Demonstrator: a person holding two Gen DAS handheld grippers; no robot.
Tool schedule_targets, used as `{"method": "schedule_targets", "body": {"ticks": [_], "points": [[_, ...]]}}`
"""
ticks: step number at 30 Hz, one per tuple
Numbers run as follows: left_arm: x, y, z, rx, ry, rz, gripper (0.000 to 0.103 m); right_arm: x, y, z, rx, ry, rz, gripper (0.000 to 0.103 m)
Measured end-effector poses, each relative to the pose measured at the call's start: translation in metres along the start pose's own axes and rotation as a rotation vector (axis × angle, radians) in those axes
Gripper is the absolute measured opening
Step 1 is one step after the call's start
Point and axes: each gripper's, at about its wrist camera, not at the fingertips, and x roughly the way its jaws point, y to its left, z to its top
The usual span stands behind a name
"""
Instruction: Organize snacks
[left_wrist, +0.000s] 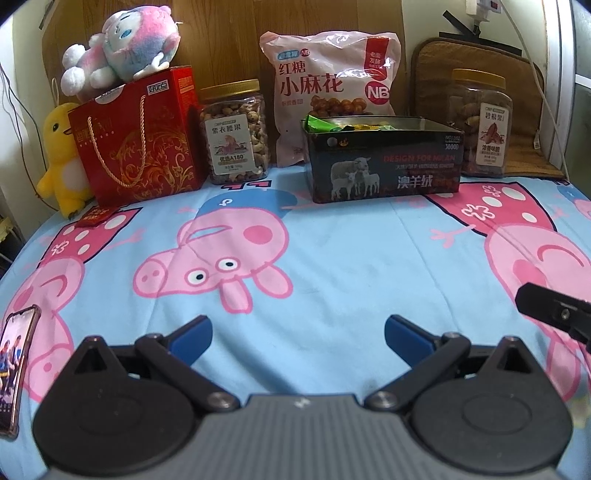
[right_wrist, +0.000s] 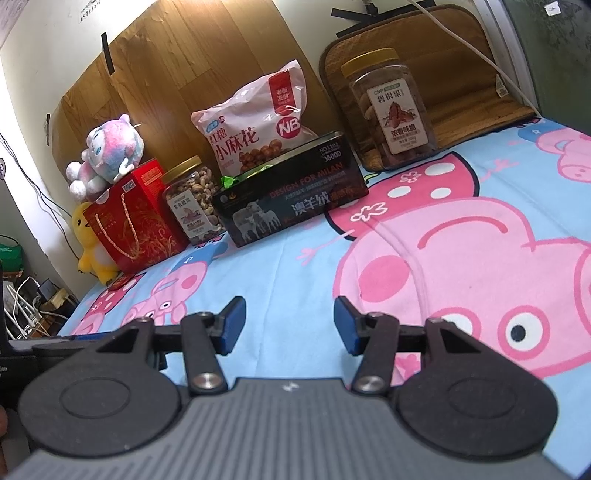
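A black open tin (left_wrist: 384, 162) (right_wrist: 291, 199) with small wrapped snacks (left_wrist: 332, 124) inside stands at the back of the bed. Behind it leans a pink snack bag (left_wrist: 328, 88) (right_wrist: 258, 122). A cashew jar (left_wrist: 234, 133) (right_wrist: 190, 201) stands to its left, a pecan jar (left_wrist: 480, 125) (right_wrist: 391, 110) to its right. A red gift box (left_wrist: 136, 136) (right_wrist: 129, 221) stands further left. My left gripper (left_wrist: 298, 338) is open and empty, low over the sheet. My right gripper (right_wrist: 290, 323) is open and empty, also well short of the tin.
A pink plush (left_wrist: 118, 44) (right_wrist: 107, 158) lies on the red box; a yellow duck plush (left_wrist: 61, 158) (right_wrist: 90, 247) stands beside it. A phone (left_wrist: 16, 369) lies at the left edge. A small red packet (left_wrist: 96, 216) lies on the Peppa Pig sheet (left_wrist: 332, 258). Cables (right_wrist: 26, 306) lie off the bed's left side.
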Motion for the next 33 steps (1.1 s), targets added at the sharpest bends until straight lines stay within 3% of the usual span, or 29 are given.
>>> {"method": "schedule_targets", "body": {"ticks": [18,33], "points": [[-0.0016,-0.0057,-0.0008,0.024,-0.024,0.051,0.103,0.0015,-0.0024,-0.0015,0.005,0.004,-0.001,0.056],[0.0057,-0.0059,-0.0028,0.023,0.048,-0.005,0.103,0.0021,-0.0032,-0.0030,0.007,0.005,-0.002,0.056]]}}
